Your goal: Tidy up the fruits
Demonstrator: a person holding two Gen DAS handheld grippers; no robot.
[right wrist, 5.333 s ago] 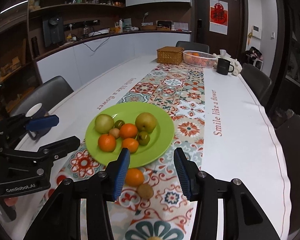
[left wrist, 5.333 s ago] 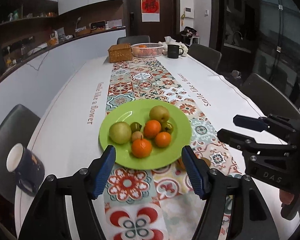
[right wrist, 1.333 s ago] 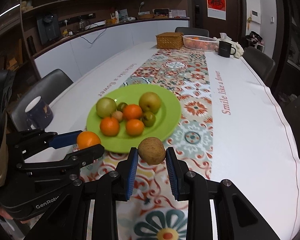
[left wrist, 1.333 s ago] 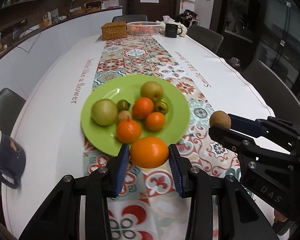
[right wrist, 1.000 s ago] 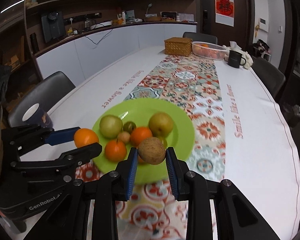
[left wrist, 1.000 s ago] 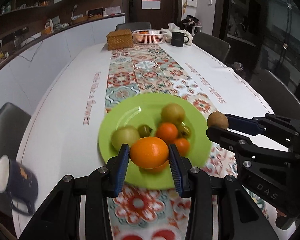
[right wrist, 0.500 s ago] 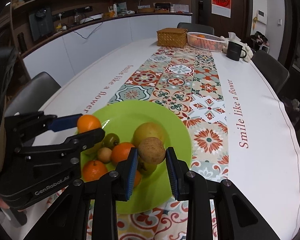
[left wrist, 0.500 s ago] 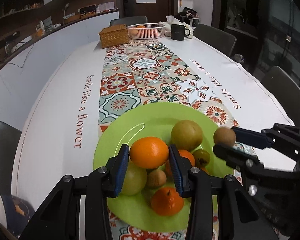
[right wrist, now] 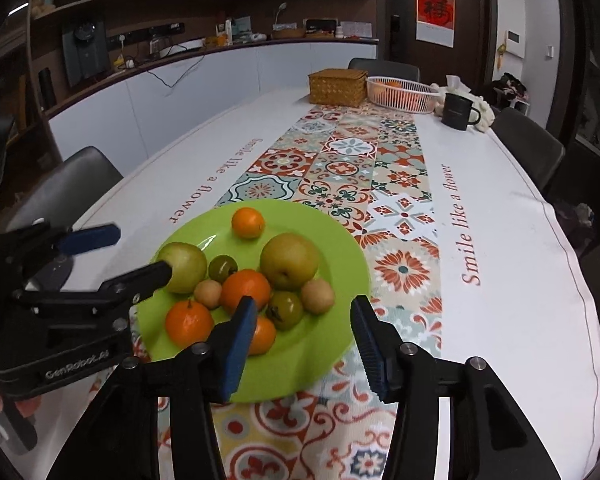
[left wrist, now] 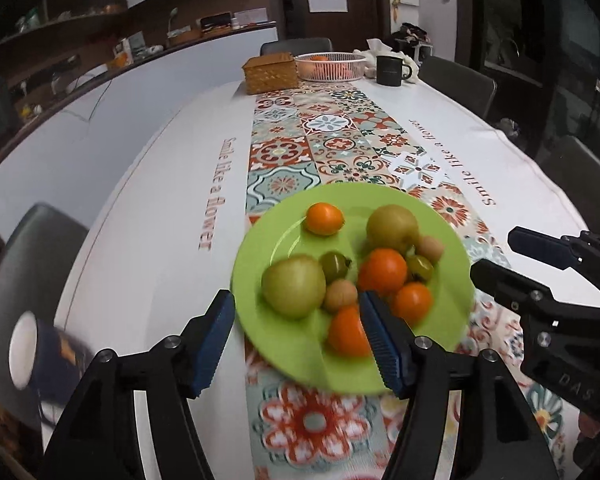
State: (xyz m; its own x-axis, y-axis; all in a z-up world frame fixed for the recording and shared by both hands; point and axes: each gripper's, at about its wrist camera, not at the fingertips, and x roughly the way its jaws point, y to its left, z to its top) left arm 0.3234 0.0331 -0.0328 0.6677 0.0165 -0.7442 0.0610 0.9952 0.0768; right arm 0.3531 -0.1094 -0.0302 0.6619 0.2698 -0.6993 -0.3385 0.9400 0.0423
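Observation:
A green plate (left wrist: 296, 356) (right wrist: 340, 240) on the patterned table runner holds several oranges, two pears, small green fruits and small brown fruits. One orange (left wrist: 324, 219) (right wrist: 247, 222) lies alone at the plate's far side. A small brown fruit (left wrist: 431, 246) (right wrist: 318, 295) lies on the plate's right side, next to the large pear (left wrist: 392, 229) (right wrist: 289, 255). My left gripper (left wrist: 298, 340) (right wrist: 112, 254) is open and empty over the plate's near left edge. My right gripper (right wrist: 302, 346) (left wrist: 496, 256) is open and empty at the plate's near right edge.
A dark mug (left wrist: 40, 346) stands at the table's left edge. At the far end stand a wicker box (right wrist: 337, 87), a white basket (right wrist: 400, 94) with oranges and a black mug (right wrist: 458, 112). Dark chairs (right wrist: 68, 184) line both sides.
Both grippers have opened and pulled back towards me. The orange from the left gripper and the brown fruit from the right gripper now lie on the plate.

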